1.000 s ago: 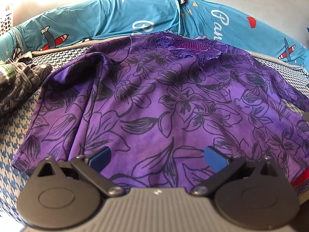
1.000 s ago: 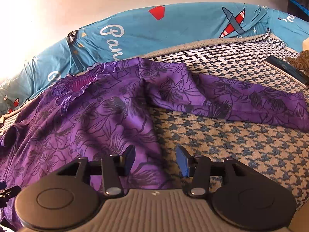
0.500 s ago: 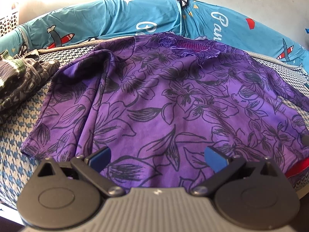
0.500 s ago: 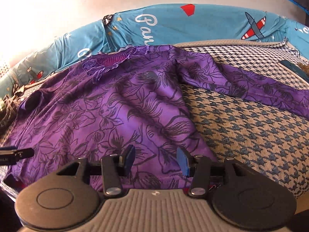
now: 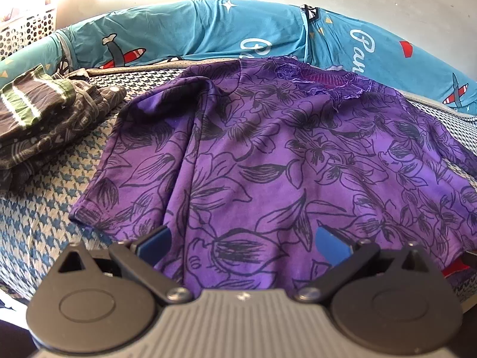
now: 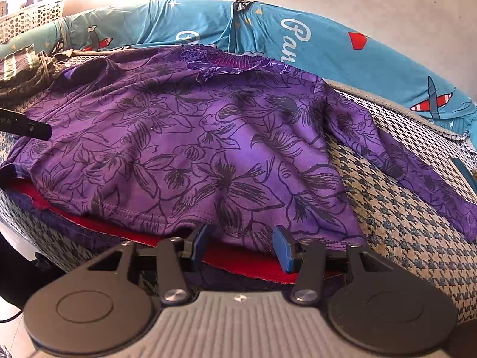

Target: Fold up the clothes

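Note:
A purple shirt (image 5: 268, 161) with a black flower print lies flat on the houndstooth bed cover (image 5: 44, 208), collar at the far side. Its left sleeve is folded over the body, and its right sleeve (image 6: 417, 164) stretches out to the right. My left gripper (image 5: 243, 243) is open wide just above the shirt's near left part, with nothing between its blue pads. My right gripper (image 6: 241, 246) is open at the near hem, over a red cloth (image 6: 247, 262) that shows from under the shirt. In the right wrist view a tip of the left gripper (image 6: 29, 126) shows at the left edge.
A pile of folded dark clothes (image 5: 44, 113) sits at the left of the bed. Teal pillows (image 5: 208, 32) with plane prints line the far edge along the wall. A white perforated basket (image 5: 26, 29) stands at the far left. A dark flat object (image 6: 463, 170) lies beyond the right sleeve.
My right gripper has swung left, from beside the right sleeve to the shirt's near hem, and levelled out. The left gripper has drifted left, bringing the folded pile further into view.

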